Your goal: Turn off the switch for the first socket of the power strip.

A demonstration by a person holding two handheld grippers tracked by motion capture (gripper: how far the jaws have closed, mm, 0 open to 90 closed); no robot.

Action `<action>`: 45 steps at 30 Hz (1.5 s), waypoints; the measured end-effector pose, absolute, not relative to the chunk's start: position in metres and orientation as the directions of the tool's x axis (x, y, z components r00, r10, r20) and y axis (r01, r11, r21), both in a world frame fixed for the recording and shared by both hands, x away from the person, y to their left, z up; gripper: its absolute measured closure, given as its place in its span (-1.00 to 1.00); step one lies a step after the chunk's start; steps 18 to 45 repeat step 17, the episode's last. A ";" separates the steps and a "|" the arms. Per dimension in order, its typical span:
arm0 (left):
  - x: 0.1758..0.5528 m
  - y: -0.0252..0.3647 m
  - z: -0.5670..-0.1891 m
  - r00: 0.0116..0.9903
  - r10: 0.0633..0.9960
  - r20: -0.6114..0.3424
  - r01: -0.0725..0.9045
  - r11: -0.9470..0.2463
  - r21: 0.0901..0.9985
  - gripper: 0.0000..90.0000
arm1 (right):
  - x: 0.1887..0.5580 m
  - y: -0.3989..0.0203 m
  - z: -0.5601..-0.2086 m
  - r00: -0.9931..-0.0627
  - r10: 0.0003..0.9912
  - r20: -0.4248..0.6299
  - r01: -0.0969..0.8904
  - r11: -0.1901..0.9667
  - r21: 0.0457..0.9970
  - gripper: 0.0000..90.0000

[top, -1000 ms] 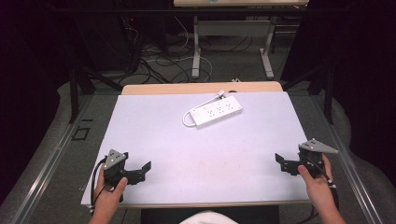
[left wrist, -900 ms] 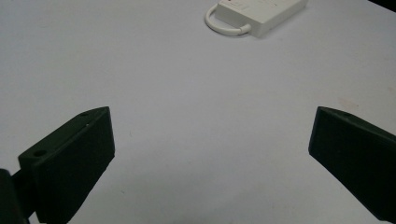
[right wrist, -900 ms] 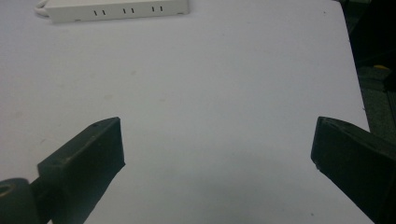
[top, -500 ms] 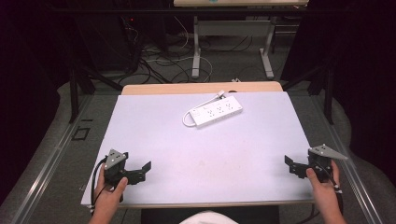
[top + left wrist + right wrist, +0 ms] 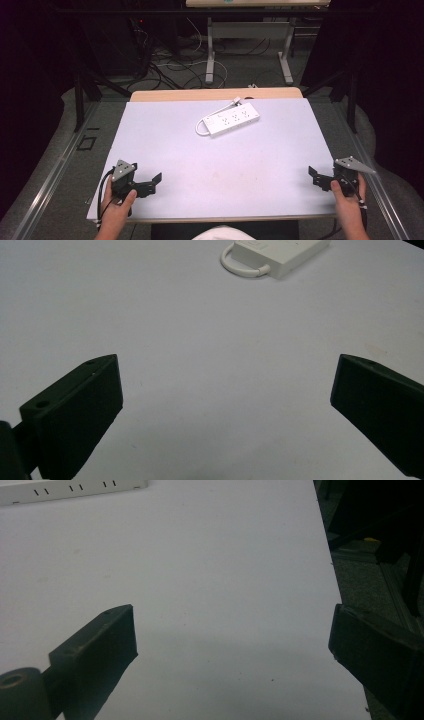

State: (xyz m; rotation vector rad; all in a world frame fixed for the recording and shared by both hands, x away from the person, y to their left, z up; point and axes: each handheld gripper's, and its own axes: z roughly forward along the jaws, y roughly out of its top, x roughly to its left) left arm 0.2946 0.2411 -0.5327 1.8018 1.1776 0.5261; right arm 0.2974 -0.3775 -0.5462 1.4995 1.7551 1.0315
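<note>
1. Power strip [image 5: 229, 120] is seen lying flat on the far half of the white counter [image 5: 220, 165], about mid-width, with nothing else set on the surface.
2. Its long axis is tilted: the right end sits a bit farther away, and the left end nearer the person, where the white cord [image 5: 200, 128] loops out and curls back.
3. Left gripper [image 5: 150, 182] is held at the near-left corner of the counter, jaws spread wide, nothing between them. In the left gripper view the strip [image 5: 280, 255] is found ahead and to the upper right, well apart.
4. Right gripper [image 5: 313, 175] is held at the near-right edge, jaws also spread wide and empty. In the right gripper view one end of the strip [image 5: 70, 490] is caught at the top left, well apart.
5. Both grippers are far from the strip; the left is judged slightly nearer, and it faces the cord end.
6. Key relation for a coming reach: the strip lies forward and inward from both grippers, so each would have to be carried diagonally toward centre; the narrow width across the long axis is judged the easier span for the jaws.
</note>
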 end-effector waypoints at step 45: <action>0.296 0.240 -0.533 0.454 0.882 -0.123 0.507 -0.143 0.850 -1.00 | 0.299 -0.382 -0.551 -0.164 0.985 0.058 0.524 0.037 0.851 -0.89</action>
